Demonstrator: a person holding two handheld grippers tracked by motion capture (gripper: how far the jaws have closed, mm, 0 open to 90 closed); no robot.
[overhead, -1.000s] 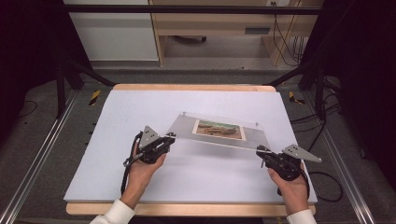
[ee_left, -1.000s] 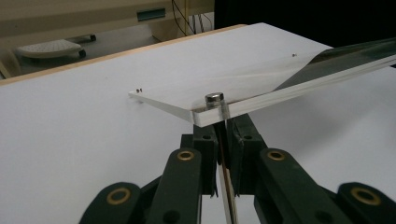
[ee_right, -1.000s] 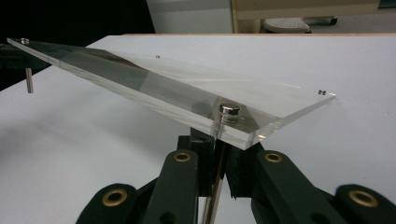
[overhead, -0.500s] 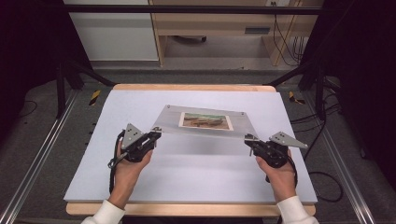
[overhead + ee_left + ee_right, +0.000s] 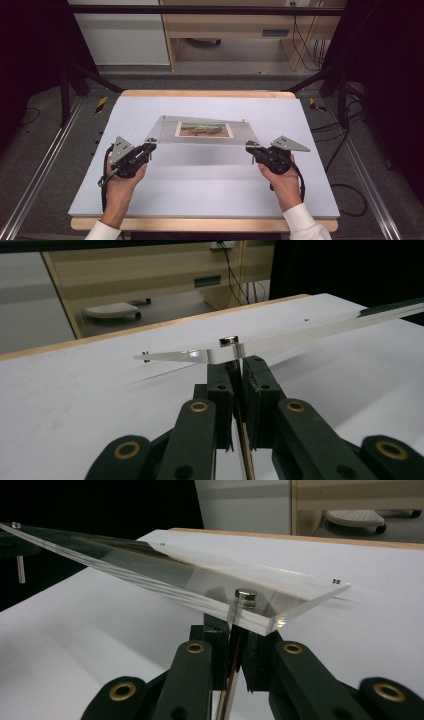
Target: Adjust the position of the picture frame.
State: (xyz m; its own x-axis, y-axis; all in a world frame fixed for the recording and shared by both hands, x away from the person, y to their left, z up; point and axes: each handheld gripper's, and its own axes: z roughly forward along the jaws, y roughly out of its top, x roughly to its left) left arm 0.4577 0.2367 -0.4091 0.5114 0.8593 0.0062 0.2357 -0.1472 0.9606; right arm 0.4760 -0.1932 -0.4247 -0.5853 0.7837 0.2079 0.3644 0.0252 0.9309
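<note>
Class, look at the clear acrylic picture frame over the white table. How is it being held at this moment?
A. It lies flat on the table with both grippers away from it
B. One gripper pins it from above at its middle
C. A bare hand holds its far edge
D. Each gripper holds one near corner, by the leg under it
D: the left gripper and the right gripper each close on a leg under a near corner of the acrylic frame, whose near edge is raised off the table.

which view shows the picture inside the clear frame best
The high view: it looks down on the picture, a brownish image centred in the clear frame. The right gripper view catches it edge-on as a dark streak; the left gripper view shows just the frame's edge.
</note>
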